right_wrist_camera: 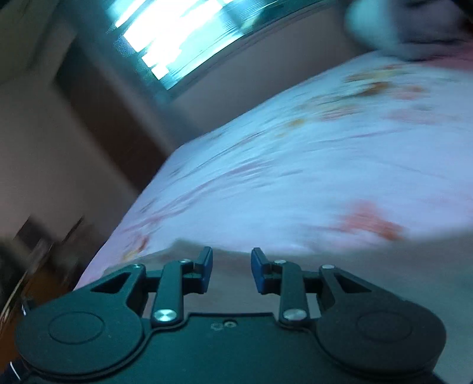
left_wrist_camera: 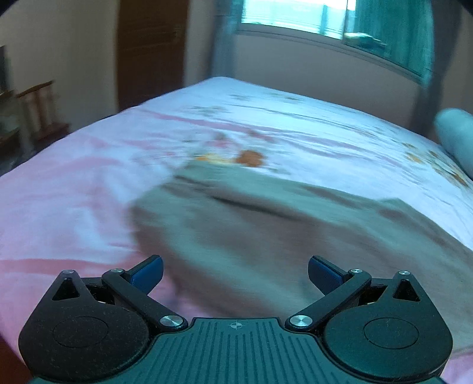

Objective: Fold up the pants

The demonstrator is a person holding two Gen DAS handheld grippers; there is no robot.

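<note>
Grey-beige pants (left_wrist_camera: 266,224) lie spread on the bed, blurred by motion, in the left wrist view. My left gripper (left_wrist_camera: 235,273) is open and empty, its blue pads wide apart just above the near part of the pants. In the right wrist view the pants (right_wrist_camera: 354,265) fill the lower right, with their edge running across the frame. My right gripper (right_wrist_camera: 231,270) is open with a narrower gap, over the pants near that edge, and holds nothing.
The bed sheet (left_wrist_camera: 74,183) is pink and white with orange flowers. A bolster pillow (left_wrist_camera: 455,138) lies at the right of the bed. A window (left_wrist_camera: 295,14) and wall stand behind it; wooden furniture (left_wrist_camera: 38,112) is at the left.
</note>
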